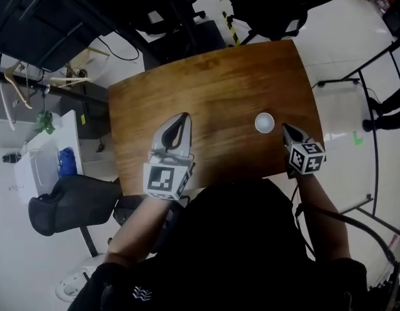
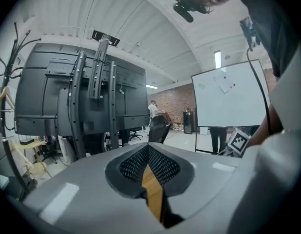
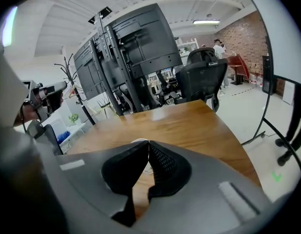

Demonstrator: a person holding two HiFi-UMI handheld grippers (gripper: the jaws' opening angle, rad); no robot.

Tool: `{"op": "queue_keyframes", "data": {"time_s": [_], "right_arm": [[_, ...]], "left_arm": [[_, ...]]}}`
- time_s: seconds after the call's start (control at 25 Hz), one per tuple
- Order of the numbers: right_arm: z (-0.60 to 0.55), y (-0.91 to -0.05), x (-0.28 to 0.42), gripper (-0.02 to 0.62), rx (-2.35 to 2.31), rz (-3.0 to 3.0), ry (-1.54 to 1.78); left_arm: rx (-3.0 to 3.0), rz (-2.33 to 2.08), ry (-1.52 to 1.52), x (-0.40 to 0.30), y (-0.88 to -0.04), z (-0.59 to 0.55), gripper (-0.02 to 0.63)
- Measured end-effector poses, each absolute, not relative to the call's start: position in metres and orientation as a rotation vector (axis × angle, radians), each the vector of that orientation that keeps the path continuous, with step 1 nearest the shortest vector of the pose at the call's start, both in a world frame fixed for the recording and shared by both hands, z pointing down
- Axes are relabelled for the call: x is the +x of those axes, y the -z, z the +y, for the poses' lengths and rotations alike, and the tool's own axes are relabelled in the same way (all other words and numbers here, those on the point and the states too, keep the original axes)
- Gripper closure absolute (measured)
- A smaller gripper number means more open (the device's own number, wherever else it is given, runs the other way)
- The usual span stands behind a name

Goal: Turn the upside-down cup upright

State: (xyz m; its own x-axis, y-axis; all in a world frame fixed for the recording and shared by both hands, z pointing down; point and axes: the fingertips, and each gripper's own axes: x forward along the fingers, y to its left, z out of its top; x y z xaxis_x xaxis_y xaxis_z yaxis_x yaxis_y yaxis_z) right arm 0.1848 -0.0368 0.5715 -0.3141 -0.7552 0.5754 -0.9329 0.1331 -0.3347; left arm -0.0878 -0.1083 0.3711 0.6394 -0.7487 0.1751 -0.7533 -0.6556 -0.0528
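Observation:
A small white cup (image 1: 265, 122) stands on the wooden table (image 1: 213, 89), right of its middle. From above it reads as a plain white disc, and I cannot tell which end is up. My right gripper (image 1: 283, 127) sits just right of the cup, shut and holding nothing, its tips close to the cup but apart from it. In the right gripper view the cup (image 3: 139, 141) peeks out behind the closed right gripper (image 3: 149, 143). My left gripper (image 1: 184, 116) hovers over the table's left half, far from the cup. In its own view the left gripper (image 2: 148, 146) is shut and empty.
A black office chair (image 1: 70, 203) stands left of the table's near corner, beside a white side table (image 1: 48, 161) with a blue object on it. More dark chairs (image 1: 187, 31) stand beyond the far edge. A pale floor mat (image 1: 342, 109) lies to the right.

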Motion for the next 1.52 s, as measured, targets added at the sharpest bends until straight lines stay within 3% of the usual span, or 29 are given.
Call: {"op": "queue_keyframes", "data": {"time_s": [0.12, 0.56, 0.68, 0.76, 1.12, 1.52], "right_arm": [[-0.048, -0.582, 0.180, 0.509, 1.583, -2.156, -0.979], [-0.064, -0.618, 0.166, 0.511, 1.483, -2.097, -1.161], [-0.067, -0.626, 0.161, 0.542, 1.473, -2.071, -1.184], [-0.069, -0.625, 0.162, 0.569, 1.485, -2.065, -1.124], [-0.078, -0.607, 0.193, 0.571, 1.521, -1.846, -0.528], [-0.072, -0.606, 0.122, 0.564, 1.320, -1.946, -0.324]], "left_arm": [[2.755, -1.396, -0.316, -0.110, -0.377, -0.115, 0.606], [2.706, -1.497, -0.339, -0.122, -0.368, -0.128, 0.606], [2.706, -1.510, -0.343, -0.125, -0.366, -0.130, 0.606], [2.693, -1.524, -0.353, -0.129, -0.368, -0.130, 0.606], [2.669, -1.538, -0.349, -0.132, -0.372, -0.128, 0.606], [2.676, -1.544, -0.361, -0.131, -0.368, -0.124, 0.606]]}}
